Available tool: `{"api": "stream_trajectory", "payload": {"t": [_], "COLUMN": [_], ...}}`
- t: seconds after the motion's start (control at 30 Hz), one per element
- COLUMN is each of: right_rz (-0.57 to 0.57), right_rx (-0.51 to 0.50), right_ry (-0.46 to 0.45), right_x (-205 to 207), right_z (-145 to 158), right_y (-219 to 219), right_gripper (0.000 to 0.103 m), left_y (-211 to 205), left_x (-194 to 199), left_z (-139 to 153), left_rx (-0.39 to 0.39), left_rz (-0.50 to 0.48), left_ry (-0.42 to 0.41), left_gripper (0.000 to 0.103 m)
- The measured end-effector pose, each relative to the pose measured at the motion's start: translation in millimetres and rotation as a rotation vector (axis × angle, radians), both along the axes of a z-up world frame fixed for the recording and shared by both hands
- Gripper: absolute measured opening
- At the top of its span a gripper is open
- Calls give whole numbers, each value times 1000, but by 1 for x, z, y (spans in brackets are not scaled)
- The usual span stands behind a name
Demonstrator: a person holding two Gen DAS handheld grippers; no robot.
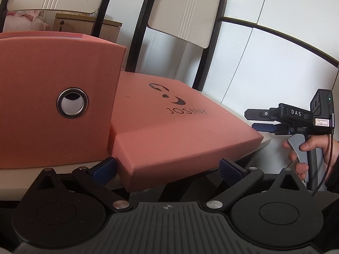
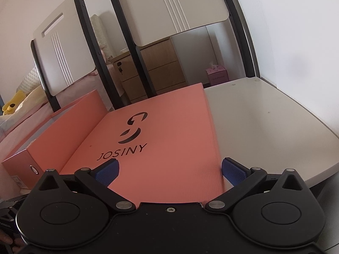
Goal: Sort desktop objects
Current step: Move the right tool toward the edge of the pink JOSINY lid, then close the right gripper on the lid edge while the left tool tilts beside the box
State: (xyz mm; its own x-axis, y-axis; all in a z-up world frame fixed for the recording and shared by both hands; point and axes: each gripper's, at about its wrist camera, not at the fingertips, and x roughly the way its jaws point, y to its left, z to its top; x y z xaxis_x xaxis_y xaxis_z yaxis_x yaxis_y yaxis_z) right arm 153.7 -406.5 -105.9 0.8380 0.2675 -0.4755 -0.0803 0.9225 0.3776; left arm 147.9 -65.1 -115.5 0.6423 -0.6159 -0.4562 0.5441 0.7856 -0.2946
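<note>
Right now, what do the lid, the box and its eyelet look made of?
Lid: matte salmon paperboard, finely ribbed, printed black logo. Box: apparently the same ribbed board. Eyelet: shiny silvery metal, judging by its reflective rim.

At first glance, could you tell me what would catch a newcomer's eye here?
The flat salmon-pink lid printed JOSINY fills the middle of the white table. Beside it stands the taller matching box with a metal-ringed hole in its end. The open left hand-held gripper faces the lid's near corner; the open right hand-held gripper hovers above its near end.
</note>
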Motion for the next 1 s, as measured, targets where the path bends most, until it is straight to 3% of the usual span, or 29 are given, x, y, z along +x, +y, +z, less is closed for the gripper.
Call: {"api": "stream_trajectory", "payload": {"t": [0.57, 0.8, 1.0], "right_rz": [81, 103, 83], "right_rx": [0, 36, -2], "right_ry": [-13, -10, -3], "right_x": [-25, -40, -43], "right_z": [2, 3, 3], "right_y": [-3, -7, -5], "right_gripper": [103, 103, 103], "left_y": [-4, 3, 9], "left_x": [-36, -47, -42], "left_z": [-2, 0, 3], "left_rx": [73, 33, 19], "left_rz": [-13, -20, -18], "left_ry": [-85, -70, -68], "left_gripper": [103, 103, 103]}}
